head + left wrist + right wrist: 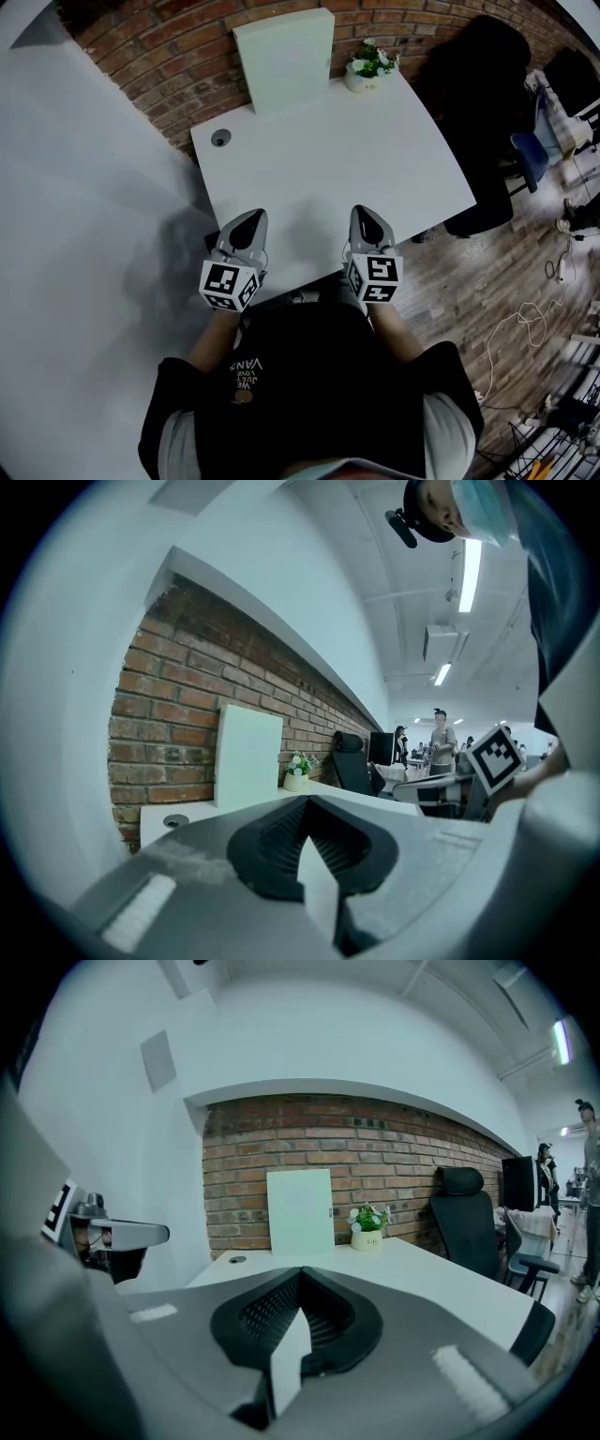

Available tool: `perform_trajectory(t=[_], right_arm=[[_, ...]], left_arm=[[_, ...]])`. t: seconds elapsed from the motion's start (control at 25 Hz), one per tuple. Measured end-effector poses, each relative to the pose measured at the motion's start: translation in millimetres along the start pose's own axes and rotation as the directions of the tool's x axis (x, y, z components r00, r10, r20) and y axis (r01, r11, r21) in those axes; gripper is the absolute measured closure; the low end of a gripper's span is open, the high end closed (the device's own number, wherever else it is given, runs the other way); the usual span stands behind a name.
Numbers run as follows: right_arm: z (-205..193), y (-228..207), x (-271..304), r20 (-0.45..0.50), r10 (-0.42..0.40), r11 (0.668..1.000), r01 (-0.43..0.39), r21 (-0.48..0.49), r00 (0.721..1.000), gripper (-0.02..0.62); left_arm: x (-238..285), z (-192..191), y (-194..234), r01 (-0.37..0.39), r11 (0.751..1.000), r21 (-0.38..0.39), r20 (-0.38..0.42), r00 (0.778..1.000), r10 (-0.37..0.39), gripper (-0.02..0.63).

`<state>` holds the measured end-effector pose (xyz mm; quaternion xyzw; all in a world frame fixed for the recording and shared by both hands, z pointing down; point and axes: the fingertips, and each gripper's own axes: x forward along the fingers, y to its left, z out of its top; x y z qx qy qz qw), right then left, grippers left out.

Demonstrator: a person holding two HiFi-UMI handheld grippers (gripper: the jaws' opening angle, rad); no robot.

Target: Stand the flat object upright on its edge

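A pale flat board (284,58) stands upright on its lower edge at the far side of the white table (375,178), leaning against the brick wall. It also shows in the left gripper view as a white panel (247,757) and in the right gripper view as the same board (300,1211). My left gripper (251,222) hovers over the near left edge of the table, shut and empty. My right gripper (366,217) is level with it at the near right, also shut with nothing in it. Both are far from the board.
A small potted plant (370,66) stands at the table's far right corner, next to the board. A round cable hole (220,138) sits at the far left. A black office chair (487,112) is at the right of the table. Cables lie on the wooden floor.
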<state>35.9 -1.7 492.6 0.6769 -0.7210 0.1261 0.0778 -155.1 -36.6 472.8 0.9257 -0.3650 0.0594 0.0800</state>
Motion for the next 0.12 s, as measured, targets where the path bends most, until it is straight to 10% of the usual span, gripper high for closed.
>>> perform_trajectory(t=[0.12], right_arm=[[0.2,0.3,2.1,-0.004,0.001,1.000,-0.001,0.002,1.000,0.595]], left_arm=[[1.8,-0.1,0.9,0.001,1.000,-0.003,-0.004,1.000,-0.001,0.606]])
